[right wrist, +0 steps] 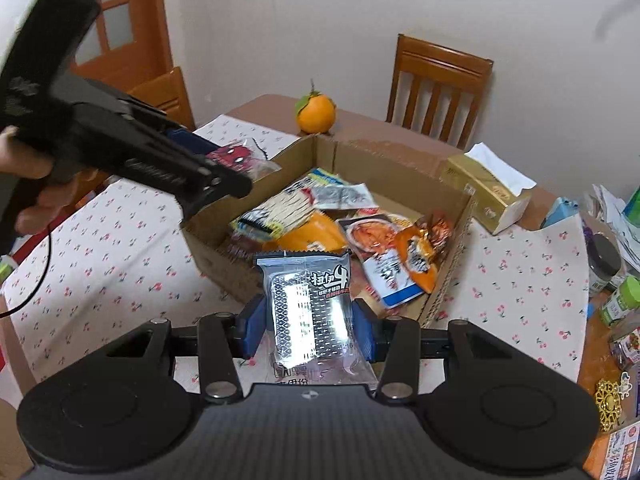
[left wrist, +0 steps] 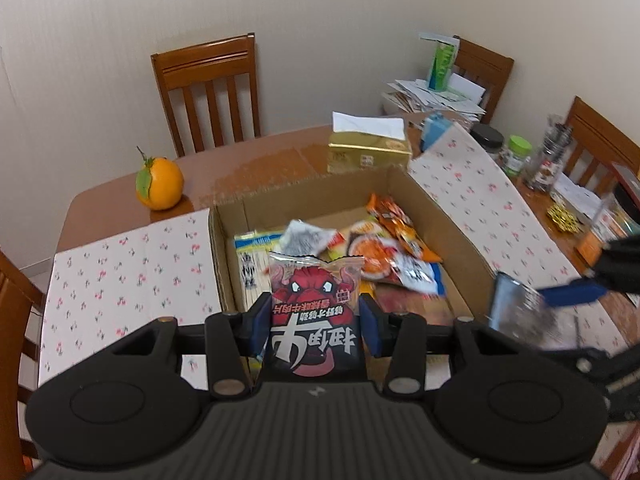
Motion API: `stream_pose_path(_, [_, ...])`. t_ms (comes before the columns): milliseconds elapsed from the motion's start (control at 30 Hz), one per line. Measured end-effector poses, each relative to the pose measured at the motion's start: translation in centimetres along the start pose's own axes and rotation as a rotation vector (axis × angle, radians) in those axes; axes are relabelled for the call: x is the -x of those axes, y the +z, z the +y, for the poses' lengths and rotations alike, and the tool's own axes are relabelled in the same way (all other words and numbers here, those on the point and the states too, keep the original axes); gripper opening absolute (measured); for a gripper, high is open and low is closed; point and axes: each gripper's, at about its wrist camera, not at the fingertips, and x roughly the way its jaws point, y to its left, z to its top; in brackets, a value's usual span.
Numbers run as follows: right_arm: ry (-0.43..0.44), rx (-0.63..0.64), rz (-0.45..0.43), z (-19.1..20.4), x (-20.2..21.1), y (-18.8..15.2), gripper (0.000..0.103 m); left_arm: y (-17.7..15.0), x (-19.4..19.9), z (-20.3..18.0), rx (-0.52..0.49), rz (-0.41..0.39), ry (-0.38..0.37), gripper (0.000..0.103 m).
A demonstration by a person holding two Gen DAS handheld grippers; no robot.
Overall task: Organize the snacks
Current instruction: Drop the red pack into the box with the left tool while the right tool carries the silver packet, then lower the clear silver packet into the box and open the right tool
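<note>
Even, soft indoor light, no hard shadows, strong fisheye bending with dark vignette corners, glare burning out the silver snack packet near the right wrist lens, motion blur smearing that packet at right in the left wrist view, far clutter slightly soft

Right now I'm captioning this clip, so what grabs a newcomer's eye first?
Each hand-held gripper clamps a snack: the left hand-held gripper a red-and-black packet, the right hand-held gripper a shiny silver packet. Behind them an open cardboard box of jumbled snacks sits mid-table, an orange at the far edge.
</note>
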Motion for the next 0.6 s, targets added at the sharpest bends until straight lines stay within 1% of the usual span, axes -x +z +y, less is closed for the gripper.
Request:
stream_pose_path(133, [-0.019,-0.024,-0.007,-0.7,0.0,0.3,0.051,1.0,-1.7,0.3,0.007,-0.015,0.008,0.046])
stream_pose_path(167, [-0.023,-0.029,-0.008,-0.8,0.0,0.4,0.051,1.1,-2.1,0.5,0.011,-0.026,0.013,0.049])
stream_pose_path(200, [-0.029,-0.031,-0.008,-0.9,0.0,0.4,0.051,1.2,-2.4,0.7,0.015,-0.032,0.015,0.05])
stream_pose_path(233, [-0.032,-0.034,-0.007,-1.0,-0.1,0.4,0.051,1.2,-2.8,0.8,0.024,-0.032,0.021,0.06])
stream_pose_path(267, [-0.034,-0.038,-0.007,-1.0,-0.2,0.4,0.051,1.2,-3.0,1.0,0.033,-0.033,0.031,0.077])
stream_pose_path(333, [-0.038,-0.045,-0.005,-1.2,-0.3,0.4,0.051,0.8,-2.9,1.1,0.054,-0.055,0.066,0.092])
stream_pose_path(367, [-0.039,-0.047,-0.004,-1.2,-0.4,0.5,0.051,0.5,-2.6,1.2,0.064,-0.07,0.081,0.093])
stream_pose_path(467, [-0.043,-0.052,0.002,-1.3,-0.7,0.6,0.051,-0.3,-1.5,1.5,0.077,-0.092,0.084,0.096])
stream_pose_path(600, [-0.049,-0.049,0.005,-1.3,-1.1,1.0,0.051,-2.2,0.8,1.1,0.077,-0.132,0.122,0.099])
